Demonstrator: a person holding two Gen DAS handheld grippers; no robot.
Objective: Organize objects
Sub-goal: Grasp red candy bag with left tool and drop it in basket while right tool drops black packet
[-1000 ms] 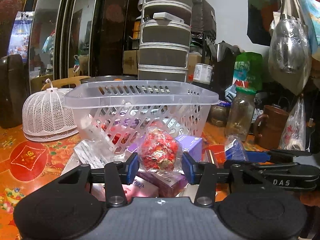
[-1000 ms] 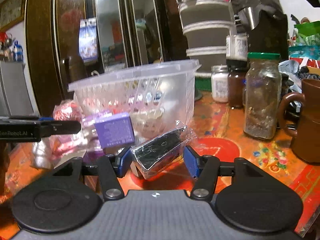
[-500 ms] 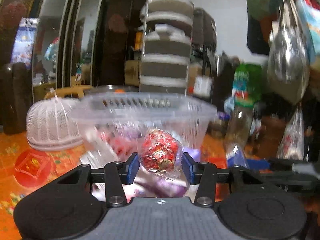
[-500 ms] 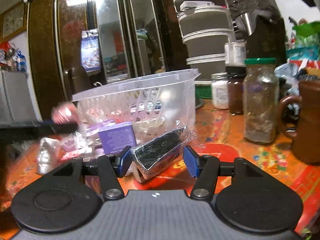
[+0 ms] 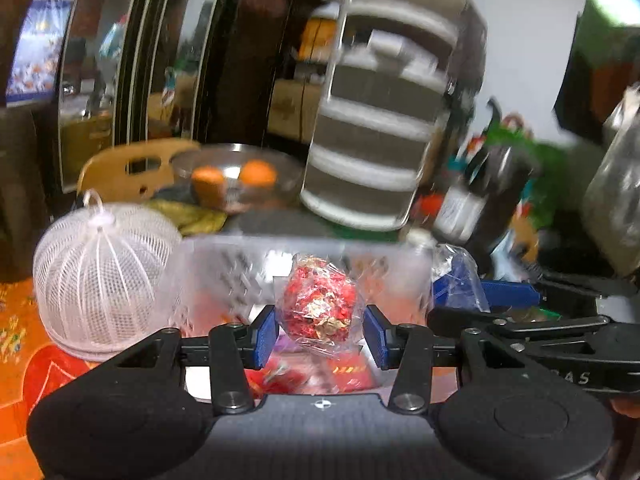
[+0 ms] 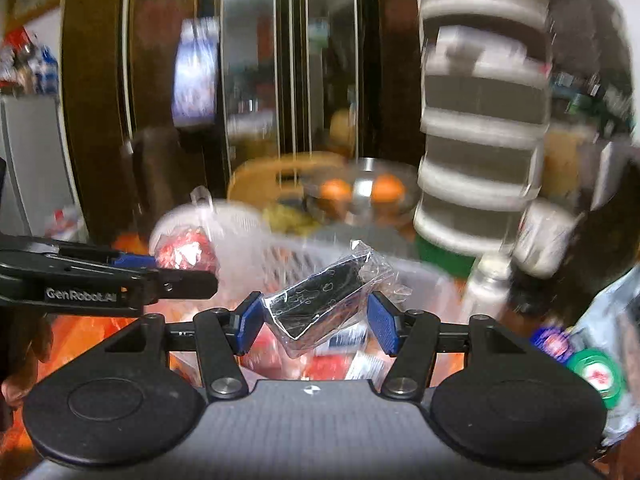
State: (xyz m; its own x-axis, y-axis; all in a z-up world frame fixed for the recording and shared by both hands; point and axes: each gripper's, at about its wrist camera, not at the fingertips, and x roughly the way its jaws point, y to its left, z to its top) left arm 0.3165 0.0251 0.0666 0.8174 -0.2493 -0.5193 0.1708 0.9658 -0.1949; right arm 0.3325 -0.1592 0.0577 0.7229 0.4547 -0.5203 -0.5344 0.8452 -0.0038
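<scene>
My left gripper (image 5: 320,338) is shut on a red and gold ball in clear wrap (image 5: 320,304), held above the clear slotted basket (image 5: 224,264). My right gripper (image 6: 316,320) carries a black block in crinkly clear film (image 6: 320,300), tilted between the blue pads; its jaws are opening a little while the block still sits between them. This block also hangs over the basket's rim (image 6: 408,280). In the right wrist view the left gripper (image 6: 180,268) and its red ball (image 6: 184,254) show at the left. Red packets (image 5: 344,372) lie inside the basket below.
A white mesh dome cover (image 5: 100,280) stands left of the basket on the orange patterned cloth (image 5: 24,320). Behind are a metal bowl with oranges (image 5: 236,176) and a tall stack of grey containers (image 5: 384,128). A green-lidded jar (image 6: 596,376) sits at the right.
Both grippers have risen and moved forward with their packets, from the table in front of the basket to above its rim. The views are now blurred by motion.
</scene>
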